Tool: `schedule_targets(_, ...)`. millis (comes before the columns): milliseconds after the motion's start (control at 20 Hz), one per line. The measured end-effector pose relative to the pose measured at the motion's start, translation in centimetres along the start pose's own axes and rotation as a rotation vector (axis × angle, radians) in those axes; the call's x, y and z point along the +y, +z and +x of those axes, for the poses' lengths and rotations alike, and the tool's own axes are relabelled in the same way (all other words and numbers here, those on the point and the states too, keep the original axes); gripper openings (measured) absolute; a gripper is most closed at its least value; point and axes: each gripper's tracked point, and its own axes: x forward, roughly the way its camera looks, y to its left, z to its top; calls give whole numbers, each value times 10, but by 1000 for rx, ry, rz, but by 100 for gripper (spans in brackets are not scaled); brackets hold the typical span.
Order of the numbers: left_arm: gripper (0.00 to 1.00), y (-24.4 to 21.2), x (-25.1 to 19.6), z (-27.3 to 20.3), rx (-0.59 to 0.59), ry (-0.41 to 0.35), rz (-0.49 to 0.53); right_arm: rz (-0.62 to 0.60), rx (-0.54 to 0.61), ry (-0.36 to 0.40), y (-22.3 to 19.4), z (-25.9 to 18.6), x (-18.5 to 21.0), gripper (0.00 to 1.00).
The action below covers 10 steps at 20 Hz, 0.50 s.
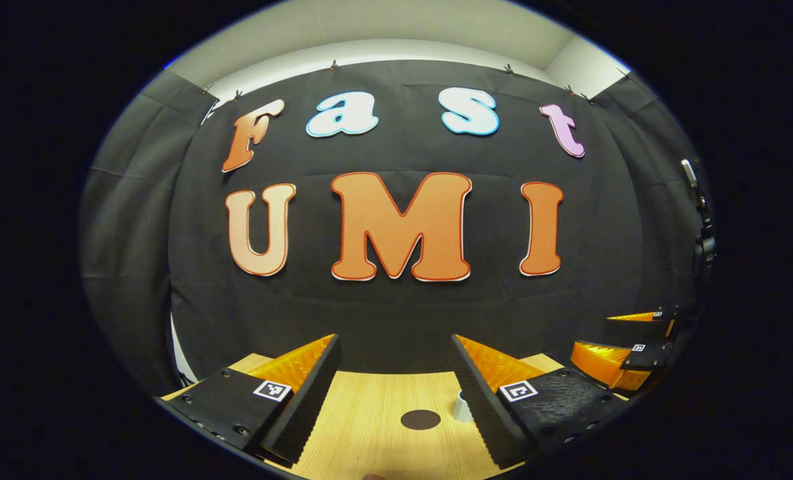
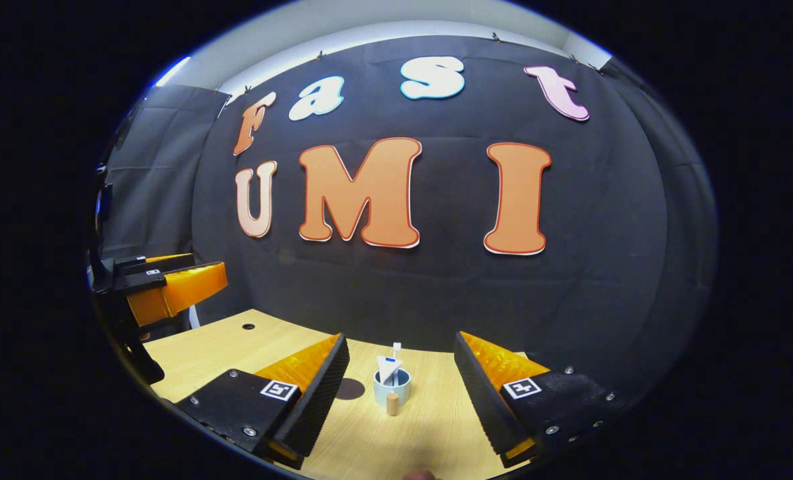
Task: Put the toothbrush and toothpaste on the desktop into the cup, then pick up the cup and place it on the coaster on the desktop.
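Recording booth, staged, not a real home. Black cloth wall [image 2: 436,287] hung by clips along its top edge, plain pale wall and ceiling [image 1: 383,27] above it. More black cloth drapes both sides. 1 light wood-grain desktop [image 2: 236,347] pushed up against the cloth, with a small round hole near its far left part. A dark stand or rig [image 1: 703,227] rises at the right edge in the left gripper view.

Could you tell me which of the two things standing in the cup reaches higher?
The toothbrush reaches higher: its thin stem pokes above the toothpaste, the broad flat-ended tube beside it in the cup.
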Motion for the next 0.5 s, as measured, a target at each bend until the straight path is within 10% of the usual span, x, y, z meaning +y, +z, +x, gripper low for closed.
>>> schedule_targets(500, 97, 6, 1, -27, -25, 21, 35, -16, -58, 69, 10, -5, 13, 96)
